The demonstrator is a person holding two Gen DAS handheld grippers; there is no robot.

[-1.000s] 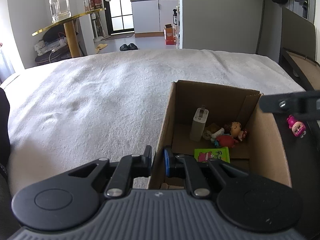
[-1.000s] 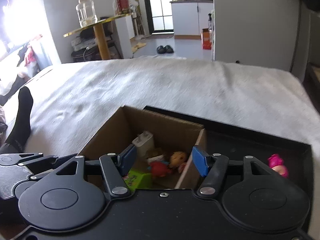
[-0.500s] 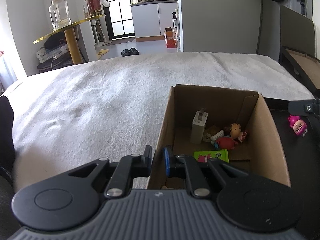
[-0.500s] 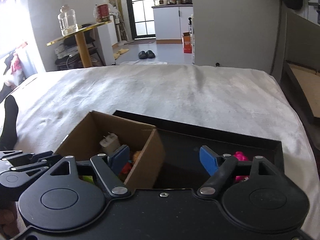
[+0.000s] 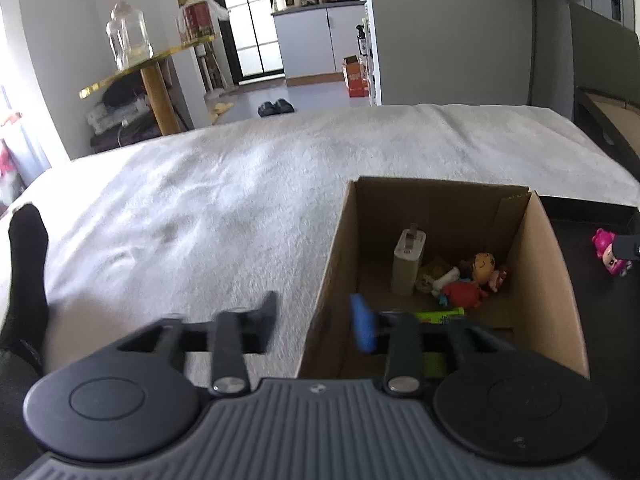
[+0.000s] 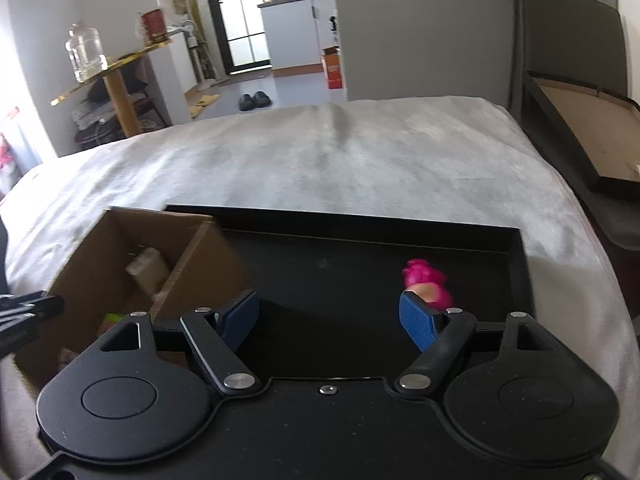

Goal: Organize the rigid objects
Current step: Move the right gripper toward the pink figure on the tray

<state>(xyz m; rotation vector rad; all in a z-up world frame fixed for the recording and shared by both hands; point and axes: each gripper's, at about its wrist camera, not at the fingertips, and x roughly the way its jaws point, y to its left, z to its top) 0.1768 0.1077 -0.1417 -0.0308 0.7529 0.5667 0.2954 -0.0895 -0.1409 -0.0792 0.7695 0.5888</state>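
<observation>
A cardboard box stands on the bed and holds a white charger, a small doll and a green packet. My left gripper straddles the box's near left wall; its jaws are opening and the pads stand off the cardboard. A pink figurine stands in the black tray to the right of the box. My right gripper hangs open over the tray, and the figurine sits just beyond its right finger. The figurine also shows in the left wrist view.
A white blanket covers the bed. A leg in a black sock lies at the left edge. Beyond the bed stand a gold side table with a glass jar and, at the right, a dark frame with brown board.
My left jaws, shut on the box's wall before, have parted. The right gripper has swung right from over the box to over the tray and widened.
</observation>
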